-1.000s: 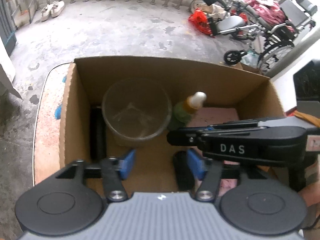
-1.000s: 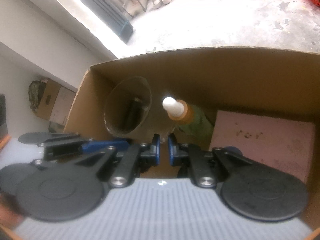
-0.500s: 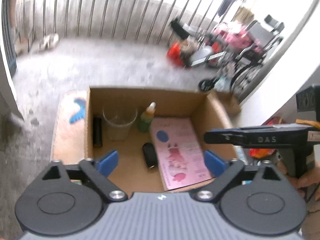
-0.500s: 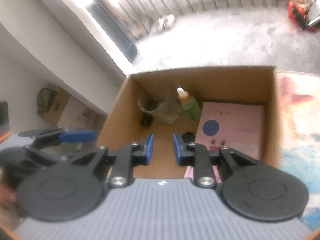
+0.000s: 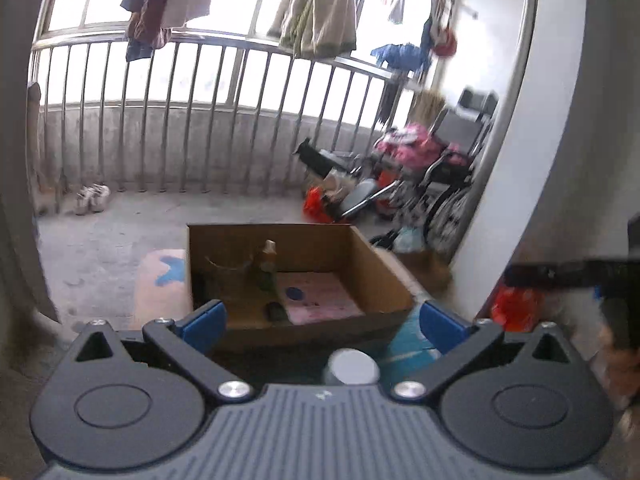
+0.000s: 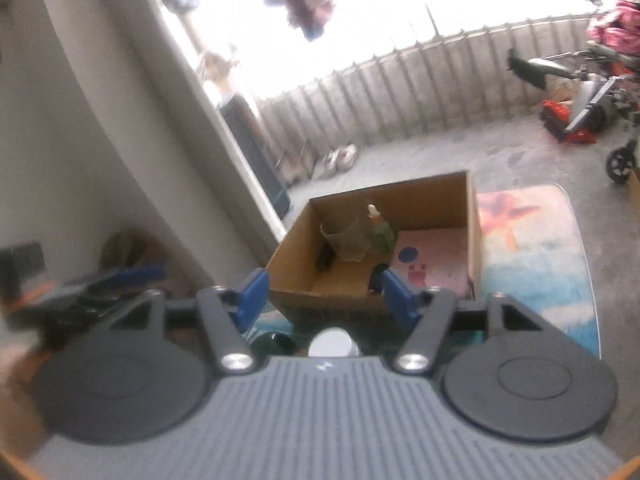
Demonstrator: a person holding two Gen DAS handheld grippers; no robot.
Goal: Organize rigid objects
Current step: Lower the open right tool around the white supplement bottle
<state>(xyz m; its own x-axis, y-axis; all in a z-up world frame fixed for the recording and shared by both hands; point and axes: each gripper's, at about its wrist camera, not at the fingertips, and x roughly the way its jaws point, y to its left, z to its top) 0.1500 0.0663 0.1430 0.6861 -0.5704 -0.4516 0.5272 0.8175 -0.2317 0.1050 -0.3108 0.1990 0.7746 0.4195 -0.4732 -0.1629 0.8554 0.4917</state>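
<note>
well back from the cardboard box (image 5: 384, 280), the left tool (image 5: 320, 320) has its blue pads spread as wide as they go and opening a touch more, with nothing pinched between them. the right tool (image 6: 322, 290) is also spread, its jaws opening at this moment, and nothing is held there either. from the left wrist view the right tool shows as a dark blurred bar at the right edge; from the right wrist view the left tool shows blurred at the left edge.

just under both tools, close to the cameras, a round white cap (image 5: 354, 366) pokes up, and in the right wrist view a dark round thing (image 6: 274, 342) sits just beside it; what they belong to cannot be told.

the box stands open on a surface with a printed mat (image 6: 532, 248) showing a starfish and blue water. inside the box, a clear plastic cup (image 6: 346, 240) stands upright near the far left corner, a small green bottle (image 6: 380, 230) with a pale nozzle stands just beside it, a pink booklet (image 6: 434, 258) lies flat on the right half, a small black thing (image 6: 376, 276) lies by the booklet's near left corner, and another black thing (image 6: 323, 259) lies along the left wall by the cup.

beyond are a concrete floor, a metal railing (image 5: 224, 120), a pair of shoes (image 5: 92, 199), hanging clothes (image 5: 316, 8) and a wheelchair (image 5: 444, 176).
</note>
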